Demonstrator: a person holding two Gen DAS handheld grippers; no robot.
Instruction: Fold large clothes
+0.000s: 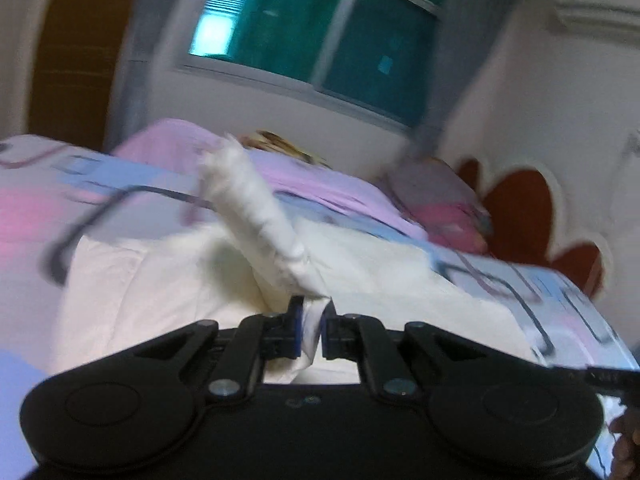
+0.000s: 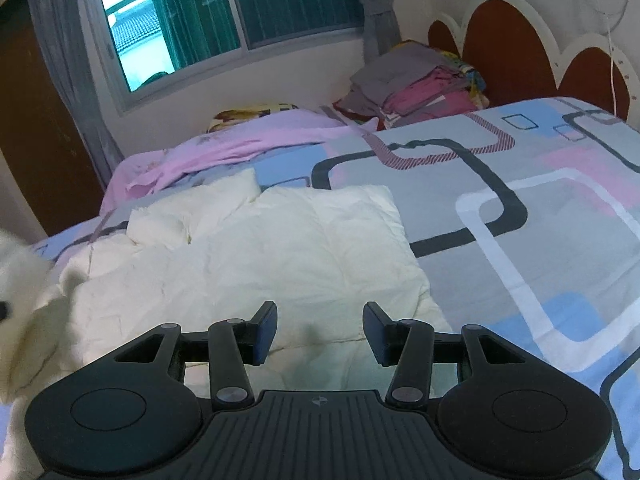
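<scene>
A large cream-white garment (image 2: 256, 256) lies spread on the patterned bed cover (image 2: 520, 184). In the left wrist view my left gripper (image 1: 313, 330) is shut on a pinch of this garment (image 1: 160, 280). From the jaws a bunched strip of white cloth (image 1: 252, 216) stretches up and away, lifted above the rest. That view is blurred by motion. My right gripper (image 2: 320, 332) hovers open over the garment's near edge, nothing between its fingers. At the left edge of the right wrist view a raised, blurred white fold (image 2: 20, 280) shows.
Pink bedding (image 2: 240, 140) lies at the bed's far side below a window (image 2: 224, 12). A pile of folded clothes (image 2: 416, 88) sits by the red scalloped headboard (image 2: 516, 44). A brown door (image 2: 32, 120) stands at the left. A hand (image 1: 626, 446) shows at the lower right.
</scene>
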